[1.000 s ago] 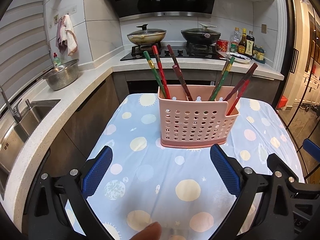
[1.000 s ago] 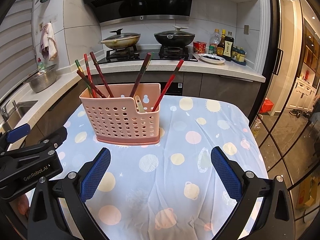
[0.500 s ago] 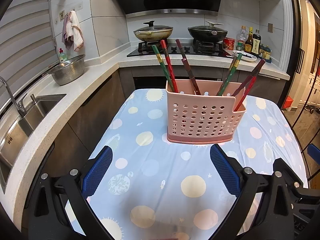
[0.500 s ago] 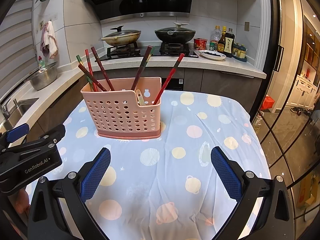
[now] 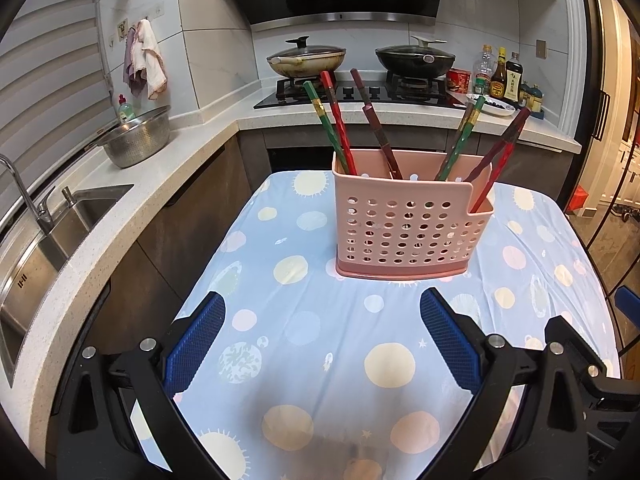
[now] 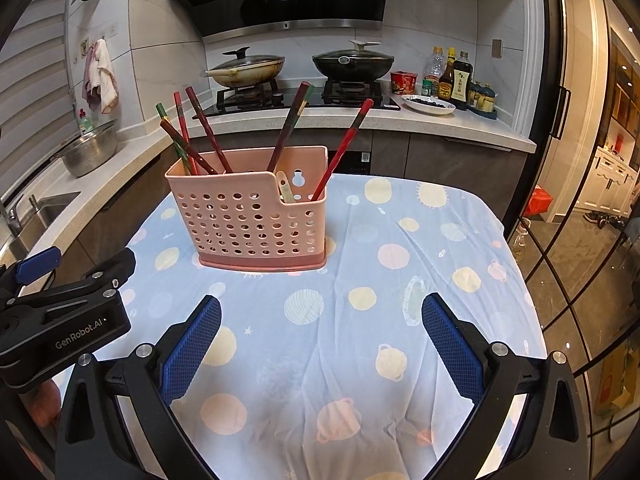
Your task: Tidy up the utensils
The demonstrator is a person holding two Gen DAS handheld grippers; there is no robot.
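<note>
Hovering above the near end of the table, the left gripper (image 5: 320,338) has its 2 blue-padded fingers (image 5: 196,342) spread wide with nothing between them but the spotted blue tablecloth (image 5: 304,328), which they do not visibly touch. The right gripper (image 6: 320,340) is the same: its jaws stand far apart, empty, over bare cloth. Beyond both sits the pink perforated utensil basket (image 5: 408,224), upright on the cloth and well apart from either pair of fingers. Red, green and dark chopsticks (image 5: 340,128) lean out of it at angles, 3 at its left end and the others toward its right, and the right wrist view also shows a pale spoon handle (image 6: 285,186) in the lower-walled end compartment. Compared with 1 second ago, the basket lies farther right and a little higher in the left view, and the fingertip once at that view's bottom edge is gone. Behind the table, 2 lidded pans (image 5: 306,58) sit on the stove, and a steel colander (image 5: 136,142) rests on the counter by the sink (image 5: 48,248).
</note>
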